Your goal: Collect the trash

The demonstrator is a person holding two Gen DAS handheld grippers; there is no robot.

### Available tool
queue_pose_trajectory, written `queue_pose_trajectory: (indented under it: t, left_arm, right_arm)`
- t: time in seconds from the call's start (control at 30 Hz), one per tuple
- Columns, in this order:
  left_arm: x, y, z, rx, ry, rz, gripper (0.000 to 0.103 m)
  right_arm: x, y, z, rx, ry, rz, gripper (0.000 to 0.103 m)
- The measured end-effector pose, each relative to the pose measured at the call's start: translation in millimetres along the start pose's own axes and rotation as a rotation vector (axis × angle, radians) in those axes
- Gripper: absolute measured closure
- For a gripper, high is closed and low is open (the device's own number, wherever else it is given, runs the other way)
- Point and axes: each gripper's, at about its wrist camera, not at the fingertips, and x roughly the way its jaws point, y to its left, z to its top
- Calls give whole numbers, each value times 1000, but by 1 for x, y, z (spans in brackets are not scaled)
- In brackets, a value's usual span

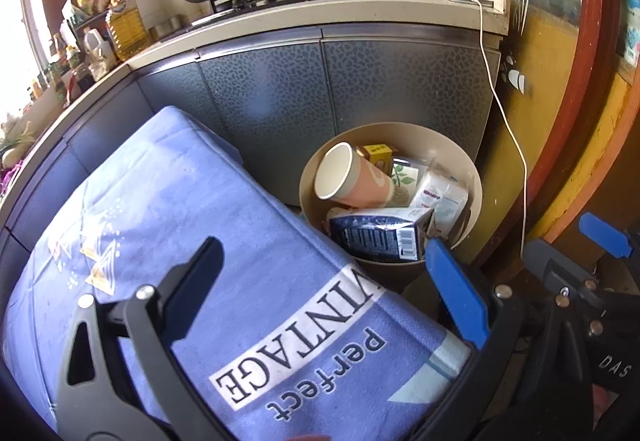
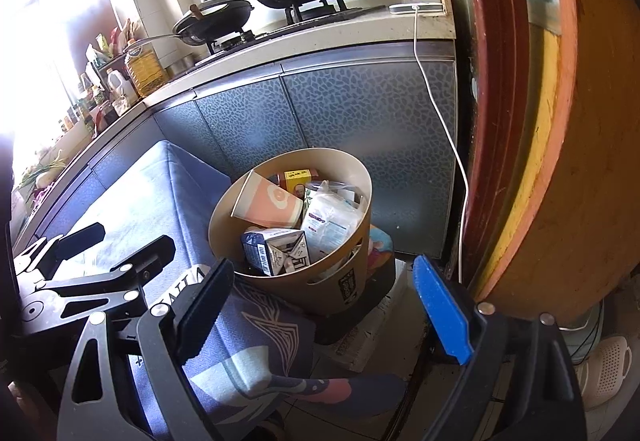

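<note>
Left of the round bin, the left gripper hangs empty, jaws wide, over a blue cloth. Inside the bin lie a paper cup, a dark carton and a white packet. The right gripper, also wide and empty, frames the bin from the near side.

Beige bin, peach cup, navy carton, blue lettered cloth

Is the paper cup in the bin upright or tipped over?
Tipped: the paper cup lies on its side atop the trash in the bin, mouth facing sideways.
</note>
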Motion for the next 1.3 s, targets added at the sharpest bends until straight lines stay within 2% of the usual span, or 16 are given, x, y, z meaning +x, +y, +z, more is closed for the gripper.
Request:
queue_pose_trajectory:
  t: [0.5,1.3]
  left_arm:
    - [-18,8,-5,-7,-26,20,6]
    - [-20,6,-9,-1,-39,14,6]
  right_arm:
    - [-13,9,-2,-6,-17,2,13]
    - [-14,9,-1,-5,-17,3,13]
